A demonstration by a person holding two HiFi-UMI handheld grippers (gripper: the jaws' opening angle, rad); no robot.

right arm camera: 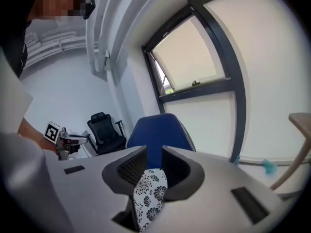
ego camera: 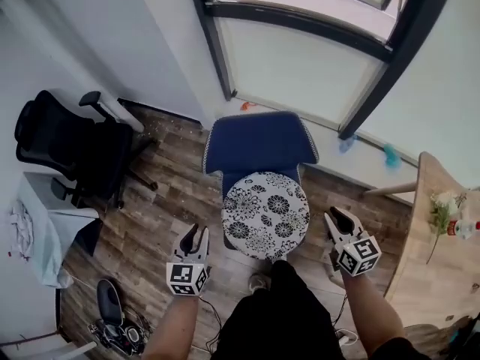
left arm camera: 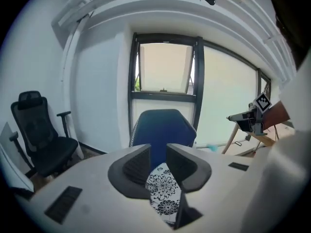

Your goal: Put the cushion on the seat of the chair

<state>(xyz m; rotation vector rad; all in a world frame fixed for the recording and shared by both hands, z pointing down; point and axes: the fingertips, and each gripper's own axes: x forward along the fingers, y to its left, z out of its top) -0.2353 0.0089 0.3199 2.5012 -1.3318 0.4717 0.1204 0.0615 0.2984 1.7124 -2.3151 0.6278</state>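
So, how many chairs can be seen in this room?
2. A blue chair stands before the window, with the floral cushion on its seat; a black office chair stands at the head view's left. More may be hidden.

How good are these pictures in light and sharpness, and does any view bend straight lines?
Head view: even daylight, the patterned cushion sharp, the window panes washed out, its frame slightly bowed. Left gripper view: strong fisheye with dark corners, the window overexposed, the blue chair clear. Right gripper view: same fisheye, the window frame curving hard, the glass blown out to near white.
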